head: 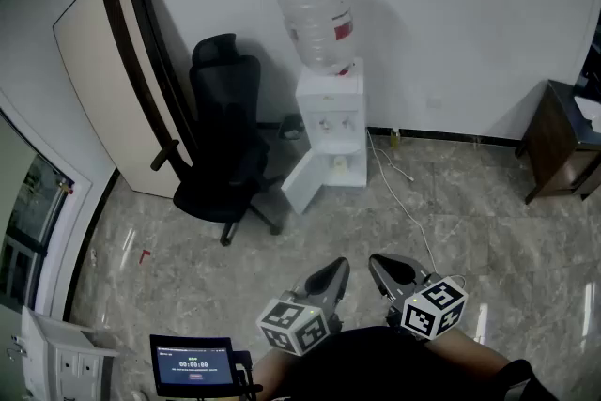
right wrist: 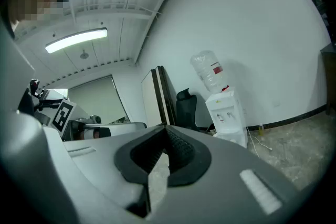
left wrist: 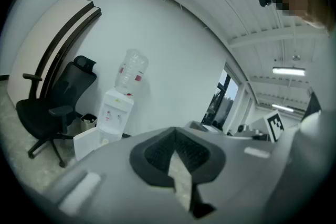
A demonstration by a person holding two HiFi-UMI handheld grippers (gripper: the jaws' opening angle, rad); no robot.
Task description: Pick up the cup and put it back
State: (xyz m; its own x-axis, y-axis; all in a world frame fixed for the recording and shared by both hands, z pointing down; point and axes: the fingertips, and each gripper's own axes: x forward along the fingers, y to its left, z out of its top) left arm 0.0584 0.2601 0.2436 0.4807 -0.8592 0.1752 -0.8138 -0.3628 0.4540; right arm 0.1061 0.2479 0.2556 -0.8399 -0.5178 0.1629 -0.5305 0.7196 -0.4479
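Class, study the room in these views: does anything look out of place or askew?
Yes. The lower door of the dispenser hangs open. A board leans tilted against the wall behind the chair. A cable trails loose across the floor.

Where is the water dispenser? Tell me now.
In the head view the water dispenser stands against the white wall at upper centre, just right of the black office chair.

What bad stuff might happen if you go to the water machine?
You might trip on the white cord lying on the floor beside the water machine. Its open bottom door sticks out toward the chair, so a bump seems possible there.
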